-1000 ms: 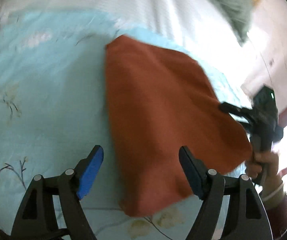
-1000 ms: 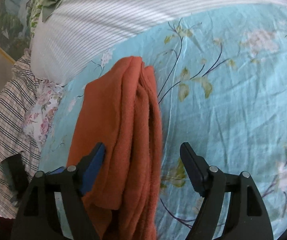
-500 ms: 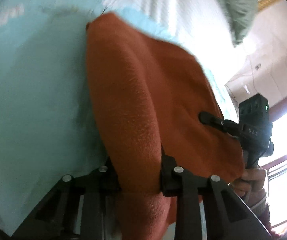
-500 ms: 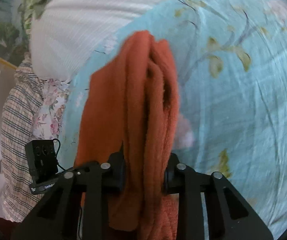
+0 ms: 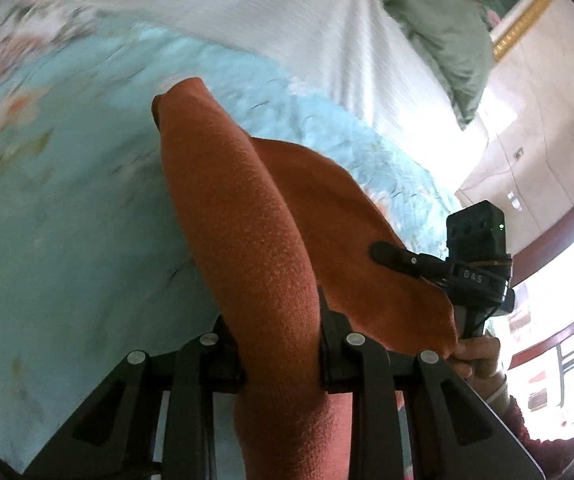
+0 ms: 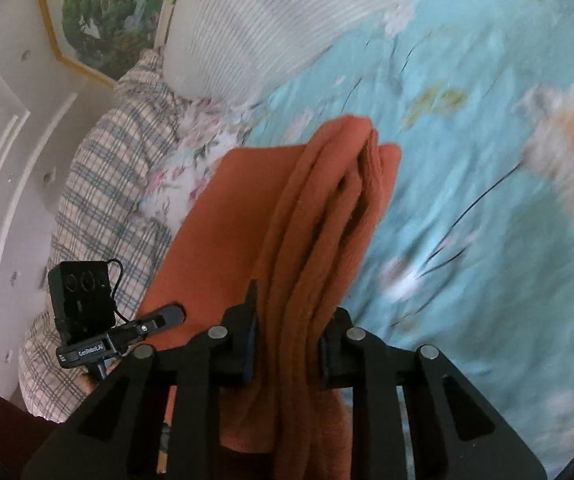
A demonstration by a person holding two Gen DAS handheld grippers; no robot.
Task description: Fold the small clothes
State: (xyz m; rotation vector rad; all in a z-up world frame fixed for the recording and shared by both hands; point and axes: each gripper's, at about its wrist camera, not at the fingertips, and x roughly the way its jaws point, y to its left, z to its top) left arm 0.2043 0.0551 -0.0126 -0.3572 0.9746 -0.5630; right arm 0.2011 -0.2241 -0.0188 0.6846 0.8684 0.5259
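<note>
A rust-orange cloth (image 5: pixel 255 220) is folded into several layers and held up over the light blue floral bedsheet (image 5: pixel 67 208). My left gripper (image 5: pixel 279 344) is shut on one end of the cloth. My right gripper (image 6: pixel 287 340) is shut on the other end, where the stacked layers (image 6: pixel 327 220) show edge-on. The right gripper also shows in the left wrist view (image 5: pixel 475 264), at the cloth's right edge. The left gripper shows in the right wrist view (image 6: pixel 87 320), at the cloth's left edge.
A white striped pillow (image 5: pixel 287 12) lies at the head of the bed, with a green cloth (image 5: pixel 439 20) beyond it. A plaid cloth (image 6: pixel 99 184) and a floral cloth (image 6: pixel 191 160) lie at the bed's side. A framed picture (image 6: pixel 99 12) hangs on the wall.
Both grippers were open around the cloth a second ago, then shut on it. They have since lifted it off the sheet, and both views have tilted.
</note>
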